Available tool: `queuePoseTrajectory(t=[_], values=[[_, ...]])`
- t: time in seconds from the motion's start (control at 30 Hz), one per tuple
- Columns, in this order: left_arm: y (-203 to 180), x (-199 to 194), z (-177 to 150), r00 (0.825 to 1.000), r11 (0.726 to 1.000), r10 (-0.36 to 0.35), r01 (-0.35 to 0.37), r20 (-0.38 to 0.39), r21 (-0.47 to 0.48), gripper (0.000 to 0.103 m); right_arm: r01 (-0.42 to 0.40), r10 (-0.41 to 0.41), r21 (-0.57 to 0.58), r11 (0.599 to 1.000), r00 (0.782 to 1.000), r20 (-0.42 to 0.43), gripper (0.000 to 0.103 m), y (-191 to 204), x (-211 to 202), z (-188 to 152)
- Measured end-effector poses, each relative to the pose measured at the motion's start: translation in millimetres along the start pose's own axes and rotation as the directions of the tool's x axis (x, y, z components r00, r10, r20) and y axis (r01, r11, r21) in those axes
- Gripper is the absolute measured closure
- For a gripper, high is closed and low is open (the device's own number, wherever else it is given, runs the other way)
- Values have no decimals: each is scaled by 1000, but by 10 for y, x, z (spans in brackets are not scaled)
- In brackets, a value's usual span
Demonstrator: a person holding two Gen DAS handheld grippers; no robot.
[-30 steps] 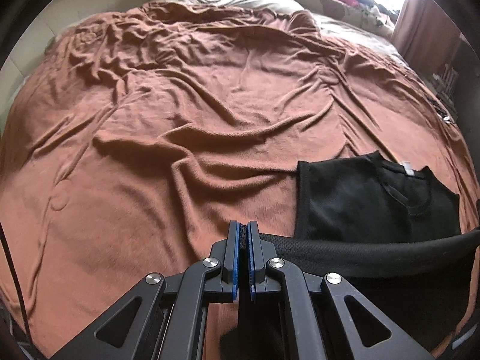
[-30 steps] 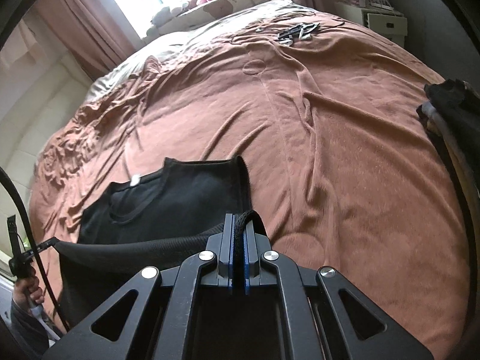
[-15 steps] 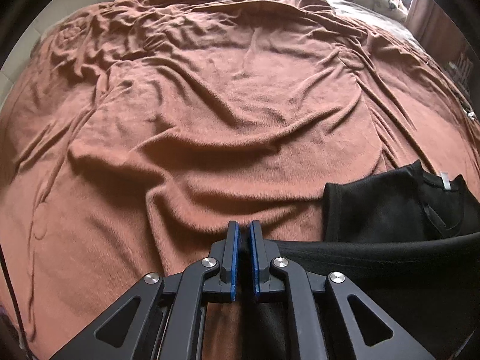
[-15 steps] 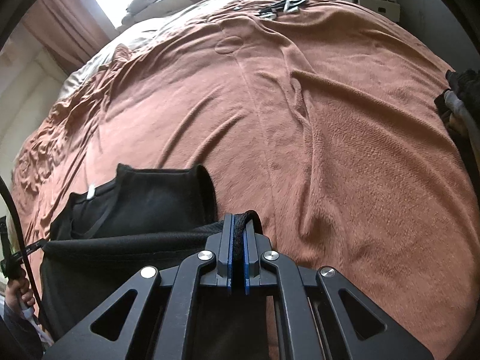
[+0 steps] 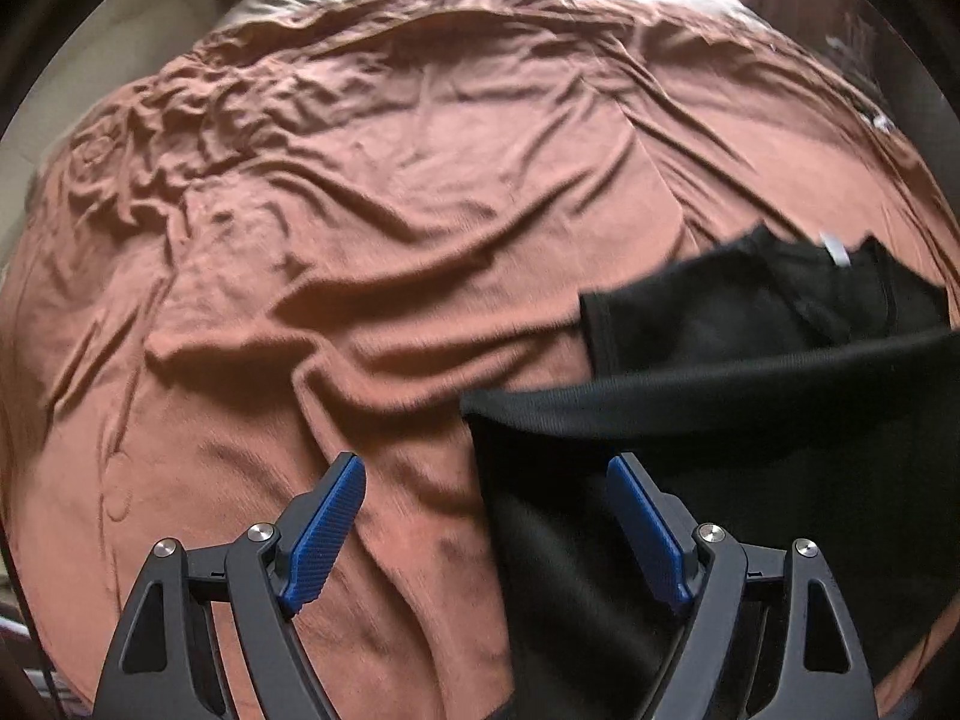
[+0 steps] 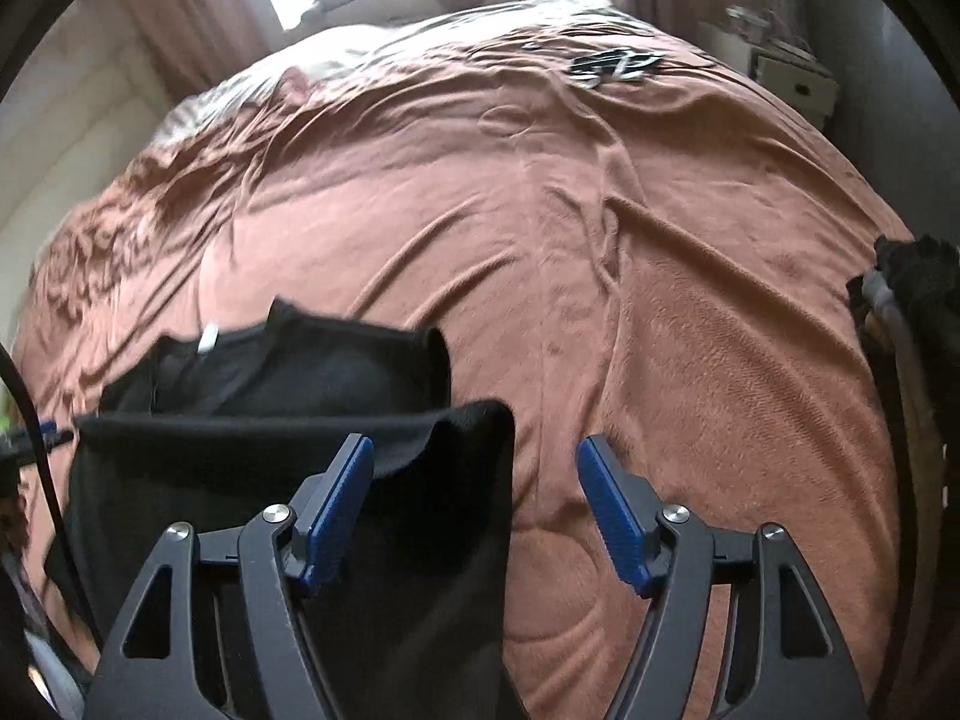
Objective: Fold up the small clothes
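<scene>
Both sets of fingers are spread wide and grip nothing. The left gripper (image 5: pixel 486 516) hangs over the brown blanket (image 5: pixel 372 192) on the bed, with the black tank top (image 5: pixel 720 420) lying ahead and under its right finger (image 5: pixel 645 525), the near half doubled over the far half. The right gripper (image 6: pixel 474 507) has the same garment (image 6: pixel 288 468) beneath its left finger (image 6: pixel 339 501); a pile of clothes (image 6: pixel 912 288) sits far right of it.
</scene>
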State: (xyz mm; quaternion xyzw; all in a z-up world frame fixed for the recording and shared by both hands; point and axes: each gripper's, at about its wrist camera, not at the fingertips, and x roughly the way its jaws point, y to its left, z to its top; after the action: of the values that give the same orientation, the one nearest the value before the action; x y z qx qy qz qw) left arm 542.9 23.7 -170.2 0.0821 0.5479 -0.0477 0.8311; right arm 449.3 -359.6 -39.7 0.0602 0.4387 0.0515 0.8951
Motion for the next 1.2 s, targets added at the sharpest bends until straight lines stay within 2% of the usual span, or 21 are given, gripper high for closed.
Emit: queuePoseTrajectory(t=[0.2,0.3,0.4,0.5,0.67,0.73,0.8,0.87,0.93,1.07,1.2], values=[[-78,107,-123,997,993,75,-72,-26,96,19,19,-30,-131,991,996,-88,34,138,127,-39],[-108,202,-119,991,982,132,-126,-32,137,19,71,-90,-179,981,991,-100,34,193,252,-26],[-88,291,-59,988,981,148,-142,-39,129,19,91,-116,-189,978,985,-126,34,250,428,20],[-47,348,65,985,980,172,-168,-30,103,19,121,-144,-193,974,983,-112,35,279,568,106],[12,446,320,980,979,196,-195,-8,62,25,130,-139,-129,983,988,-67,50,209,734,310],[16,464,397,977,977,211,-211,6,41,27,142,-147,-98,985,988,-45,63,142,794,379],[5,468,471,975,975,220,-221,24,35,35,150,-152,-55,987,988,-38,71,43,879,452],[33,434,530,977,977,212,-213,35,12,47,111,-112,-7,994,993,-31,73,-34,900,481],[106,351,552,984,985,173,-172,50,-30,52,86,-86,8,996,996,-23,74,-68,867,487],[247,250,524,996,994,66,-60,60,-87,54,29,-29,0,1000,999,-13,74,-137,761,447],[258,264,451,999,997,32,-29,44,-73,55,-10,10,-13,1000,1000,-27,74,-203,712,388]])
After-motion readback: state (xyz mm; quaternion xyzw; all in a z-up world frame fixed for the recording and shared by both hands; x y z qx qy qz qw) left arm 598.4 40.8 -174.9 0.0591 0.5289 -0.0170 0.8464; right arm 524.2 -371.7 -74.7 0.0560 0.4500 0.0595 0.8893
